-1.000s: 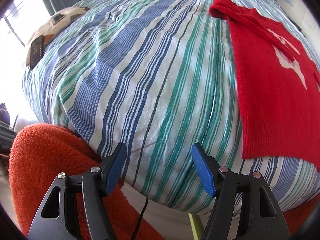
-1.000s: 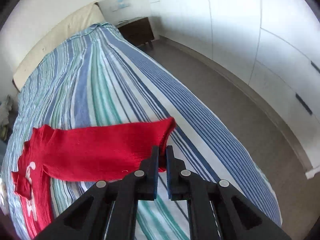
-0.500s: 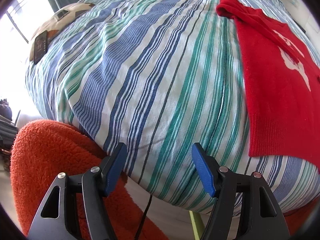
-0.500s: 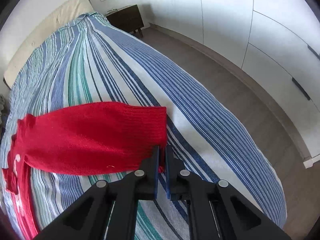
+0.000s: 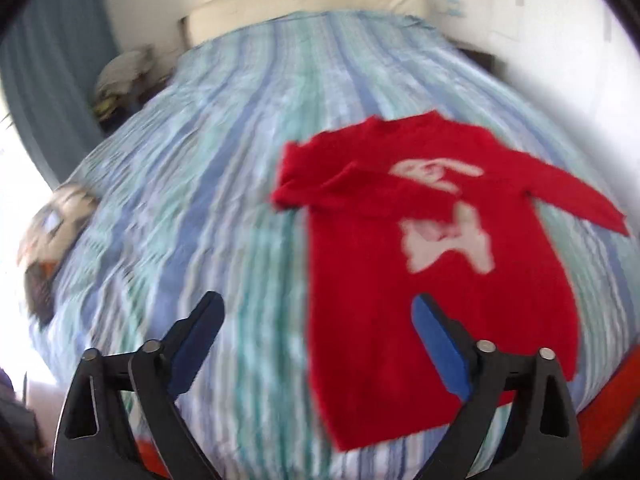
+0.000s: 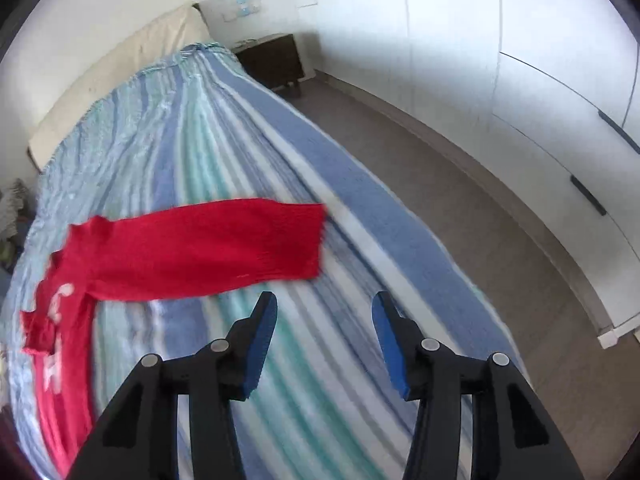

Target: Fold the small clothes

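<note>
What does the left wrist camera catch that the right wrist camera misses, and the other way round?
Only the left wrist view shows the sweater's white chest print whole and a blue curtain. Only the right wrist view shows the white wardrobe doors, the grey floor and a dark bedside cabinet. Both share the red knitted sweater lying on the blue-green striped bedcover, with nothing between either gripper's opening jaws.
</note>
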`<state>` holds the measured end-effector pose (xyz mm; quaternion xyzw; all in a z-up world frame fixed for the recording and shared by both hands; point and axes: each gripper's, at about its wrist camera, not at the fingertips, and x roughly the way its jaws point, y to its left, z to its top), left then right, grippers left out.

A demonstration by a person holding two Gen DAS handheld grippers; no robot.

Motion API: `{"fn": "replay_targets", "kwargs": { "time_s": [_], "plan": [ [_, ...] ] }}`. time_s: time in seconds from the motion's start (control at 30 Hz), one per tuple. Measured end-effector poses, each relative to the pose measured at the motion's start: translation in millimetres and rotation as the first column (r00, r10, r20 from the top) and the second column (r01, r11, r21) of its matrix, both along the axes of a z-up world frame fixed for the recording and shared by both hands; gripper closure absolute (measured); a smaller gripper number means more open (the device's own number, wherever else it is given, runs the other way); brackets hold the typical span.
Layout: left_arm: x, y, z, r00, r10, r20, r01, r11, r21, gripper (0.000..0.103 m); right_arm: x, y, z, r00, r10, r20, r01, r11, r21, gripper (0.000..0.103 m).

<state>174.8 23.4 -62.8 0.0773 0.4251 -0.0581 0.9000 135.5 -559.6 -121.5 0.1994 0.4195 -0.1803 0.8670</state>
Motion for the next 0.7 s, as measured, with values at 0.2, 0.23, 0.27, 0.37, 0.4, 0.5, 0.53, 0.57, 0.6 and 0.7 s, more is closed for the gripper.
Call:
{"fn": "replay_targets", "kwargs": {
  "time_s": [0.2, 0.23, 0.27, 0.37, 0.4, 0.5, 0.53, 0.57, 0.6, 0.7],
  "plan": [
    [88.4, -99.8, -69.0, 0.927, -0.356, -0.117, 0.375, 0.89, 0.26, 0.016, -37.5, 105.1, 5.5, 0.973, 0.186, 0.138, -0.205, 0.969, 0.138, 0.05],
    [97.4, -108.0, -80.1, 0.918, -0.37, -0.143, 0.397, 0.872, 0.288, 0.019, -41.4, 120.8, 0.0, 0.969, 0.202, 0.141, -0.222, 0.964, 0.145, 0.05],
    [107.5, -115.0, -91.1, 0.908, -0.381, -0.175, 0.418, 0.855, 0.306, 0.023, -42.8, 137.2, -6.1, 0.966, 0.219, 0.14, -0.239, 0.959, 0.149, 0.05],
    [125.6, -130.5, -106.7, 0.89, -0.412, -0.197, 0.456, 0.83, 0.322, 0.026, -49.7, 171.2, -21.6, 0.957, 0.269, 0.111, -0.283, 0.948, 0.143, 0.05],
    [128.8, -134.0, -110.8, 0.886, -0.418, -0.201, 0.462, 0.828, 0.317, 0.026, -47.1, 178.9, -24.4, 0.952, 0.288, 0.103, -0.301, 0.942, 0.151, 0.05],
    [141.8, -141.8, -128.6, 0.877, -0.409, -0.252, 0.468, 0.845, 0.257, 0.07, -47.5, 187.6, -26.6, 0.937, 0.337, 0.092, -0.346, 0.931, 0.114, 0.05],
    [146.4, -142.3, -132.2, 0.877, -0.395, -0.273, 0.458, 0.86, 0.226, 0.087, -46.3, 189.0, -28.4, 0.935, 0.343, 0.086, -0.351, 0.93, 0.107, 0.05],
    [150.7, -138.6, -131.2, 0.895, -0.36, -0.262, 0.42, 0.879, 0.226, 0.097, -45.6, 189.0, -30.4, 0.936, 0.342, 0.083, -0.35, 0.93, 0.111, 0.05],
    [153.1, -131.1, -124.4, 0.907, -0.345, -0.241, 0.391, 0.903, 0.18, 0.098, -43.8, 187.6, -32.4, 0.938, 0.337, 0.08, -0.344, 0.932, 0.112, 0.05],
    [161.6, -74.6, -82.7, 0.976, -0.176, -0.124, 0.181, 0.983, 0.028, 0.099, -45.3, 184.1, -34.0, 0.945, 0.315, 0.081, -0.323, 0.94, 0.113, 0.05]
  ]
}}
